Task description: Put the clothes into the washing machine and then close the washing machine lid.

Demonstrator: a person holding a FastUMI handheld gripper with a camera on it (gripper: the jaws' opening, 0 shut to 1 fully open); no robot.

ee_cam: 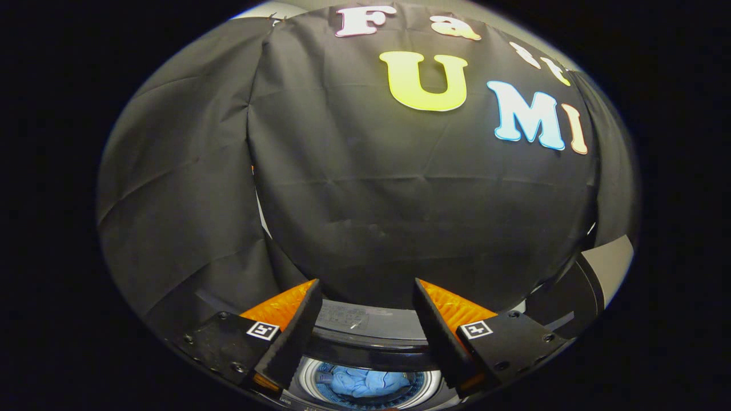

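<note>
the hand-held gripper (365, 311) is hanging above a top-loading washing machine (365, 334), its two fingers (291, 337) spreading wide apart and gripping nothing. between them, and below their tips, the round drum opening is showing, ringed by a pale metal rim (305, 374). inside the drum the clothes (362, 381) are lying as a crumpled blue bundle, sitting on the drum's perforated bottom. neither finger is touching the cloth; both are standing clear above the opening. just ahead of the fingers the dark curved back edge of the machine's top is running across, with a glossy panel on it carrying small print too fine to make out. behind that edge the black cloth wall (400, 200) of the booth is rising and taking up most of what lies beyond the fingers, creased in long folds. off to the right, beyond the right finger, a dark slab with a pale grey edge (608, 265) is standing tilted; it may be the raised lid, but i cannot tell for certain.
</note>
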